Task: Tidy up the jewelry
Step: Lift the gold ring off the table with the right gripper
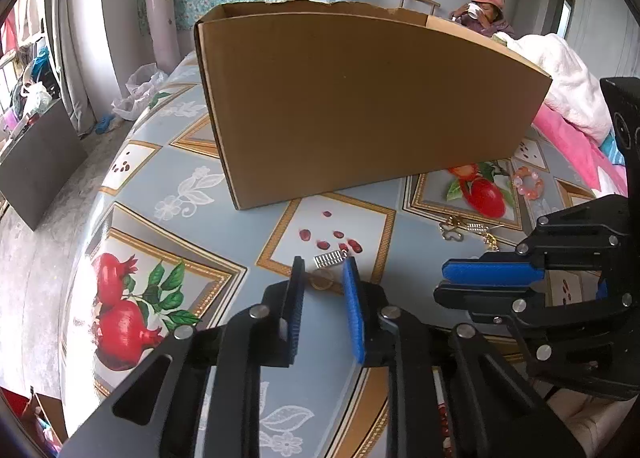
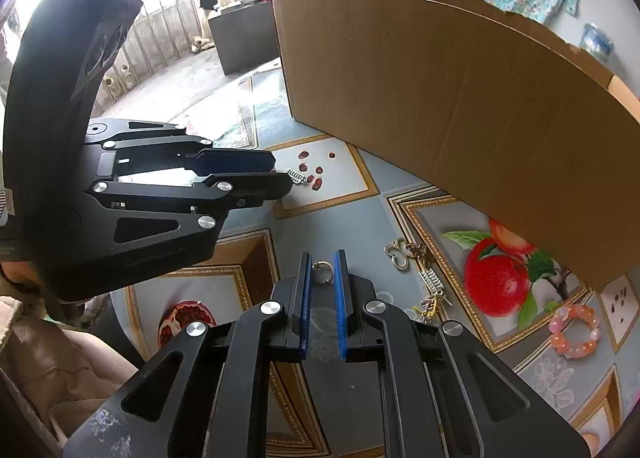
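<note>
A small silver clip (image 1: pixel 330 259) lies on the patterned tablecloth just past the tips of my open left gripper (image 1: pixel 323 272); it also shows in the right wrist view (image 2: pixel 297 177). A gold ring (image 2: pixel 322 272) lies between the tips of my open right gripper (image 2: pixel 322 264), untouched as far as I can tell. A gold butterfly pendant (image 2: pixel 400 254), a second silver clip (image 2: pixel 433 281) and a pink bead bracelet (image 2: pixel 574 332) lie to the right. The open cardboard box (image 1: pixel 360 98) stands behind them.
The right gripper shows in the left wrist view (image 1: pixel 492 278), close beside the left one. A person sits behind the box (image 1: pixel 486 12). Pink and white bedding (image 1: pixel 572 98) lies at the right. The table edge curves down at the left.
</note>
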The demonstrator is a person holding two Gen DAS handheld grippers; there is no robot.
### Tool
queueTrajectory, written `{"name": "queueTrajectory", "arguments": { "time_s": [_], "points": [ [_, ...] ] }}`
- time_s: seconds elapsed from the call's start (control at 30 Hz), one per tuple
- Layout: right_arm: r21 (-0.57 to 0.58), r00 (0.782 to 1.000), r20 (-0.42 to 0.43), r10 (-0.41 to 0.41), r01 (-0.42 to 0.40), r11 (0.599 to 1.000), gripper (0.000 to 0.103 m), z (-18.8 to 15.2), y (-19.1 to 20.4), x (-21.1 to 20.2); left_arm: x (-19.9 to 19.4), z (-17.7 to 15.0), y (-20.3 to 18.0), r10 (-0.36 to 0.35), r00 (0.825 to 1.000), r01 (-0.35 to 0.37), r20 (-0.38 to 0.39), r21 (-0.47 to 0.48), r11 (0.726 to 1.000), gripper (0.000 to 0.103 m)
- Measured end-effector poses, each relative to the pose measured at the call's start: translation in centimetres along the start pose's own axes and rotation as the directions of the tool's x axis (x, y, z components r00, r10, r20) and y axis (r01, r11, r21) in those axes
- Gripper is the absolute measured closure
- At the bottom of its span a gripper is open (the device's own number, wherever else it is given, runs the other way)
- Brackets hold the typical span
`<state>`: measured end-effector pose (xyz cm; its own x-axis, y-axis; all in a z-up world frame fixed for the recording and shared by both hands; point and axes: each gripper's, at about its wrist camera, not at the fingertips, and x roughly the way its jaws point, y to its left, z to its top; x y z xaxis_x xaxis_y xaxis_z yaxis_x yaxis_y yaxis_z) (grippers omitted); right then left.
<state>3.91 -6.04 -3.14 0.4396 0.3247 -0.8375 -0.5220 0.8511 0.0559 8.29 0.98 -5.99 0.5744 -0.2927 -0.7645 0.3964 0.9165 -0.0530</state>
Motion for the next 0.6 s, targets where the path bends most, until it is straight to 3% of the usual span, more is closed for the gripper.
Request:
{"name": "queueTrajectory", "arguments": {
  "time_s": [0.4,0.6],
  "points": [
    [0.011,1.000,0.006,0.010,-0.010,1.000,0.095,0.00,-0.47,-0.36,-0.02,-0.14,-0.13,0.006,1.000,-0.006,0.012,0.024,1.000,0.092],
    [0.018,1.000,0.008,0.018,-0.018,1.000,0.101,-0.15,-0.65,-0.62,-0.32,-0.33,-0.04,-0.009,1.000,0.008,0.019,0.015,1.000,0.093]
  ]
}}
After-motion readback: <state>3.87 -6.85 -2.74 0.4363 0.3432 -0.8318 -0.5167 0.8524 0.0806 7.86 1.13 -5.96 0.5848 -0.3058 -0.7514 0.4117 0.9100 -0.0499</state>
